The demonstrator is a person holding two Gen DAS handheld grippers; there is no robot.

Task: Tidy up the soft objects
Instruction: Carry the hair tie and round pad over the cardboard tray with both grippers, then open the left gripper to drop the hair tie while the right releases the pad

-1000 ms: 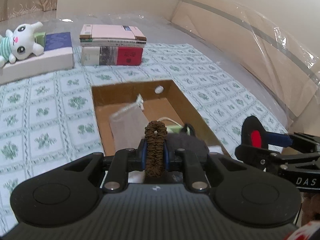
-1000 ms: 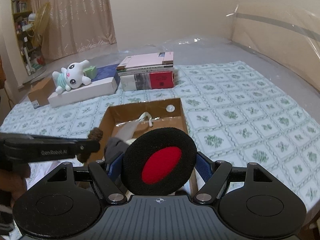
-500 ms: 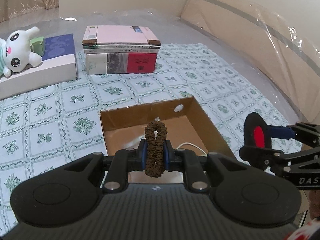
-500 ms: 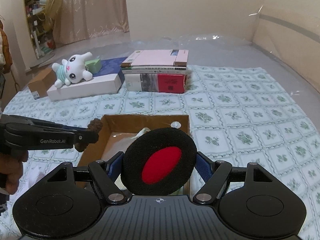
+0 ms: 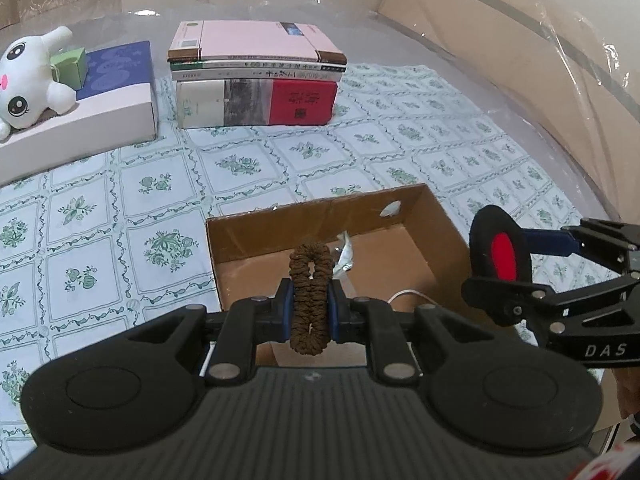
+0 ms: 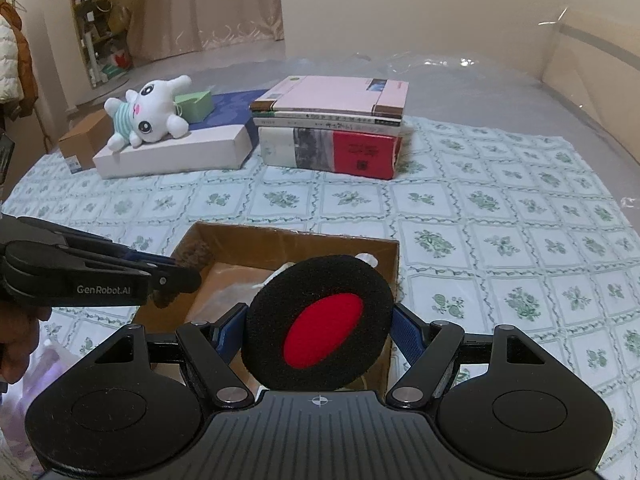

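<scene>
My left gripper (image 5: 311,310) is shut on a brown hair scrunchie (image 5: 311,280), squeezed upright between its blue pads. It hangs over the near part of an open cardboard box (image 5: 280,226) on the patterned cloth. My right gripper (image 6: 319,326) is shut on a round black foam pad with a red centre (image 6: 319,322), held above the same box (image 6: 288,240). In the left wrist view that pad (image 5: 500,254) sits at the box's right side. The right wrist view shows the left gripper's fingers (image 6: 176,276) and the scrunchie (image 6: 196,254) over the box's left edge. Clear plastic and a white cord lie inside.
A stack of books (image 6: 332,132) stands beyond the box. A white plush toy (image 6: 148,114) and a small green box (image 6: 196,102) lie on a flat white box (image 6: 172,152) at the back left. A clear plastic sheet (image 5: 520,40) covers the headboard on the right.
Both grippers moved forward with their items; the box now lies lower and nearer in both views. The books and plush toy look closer. The grey cloth in the box has dropped out of sight.
</scene>
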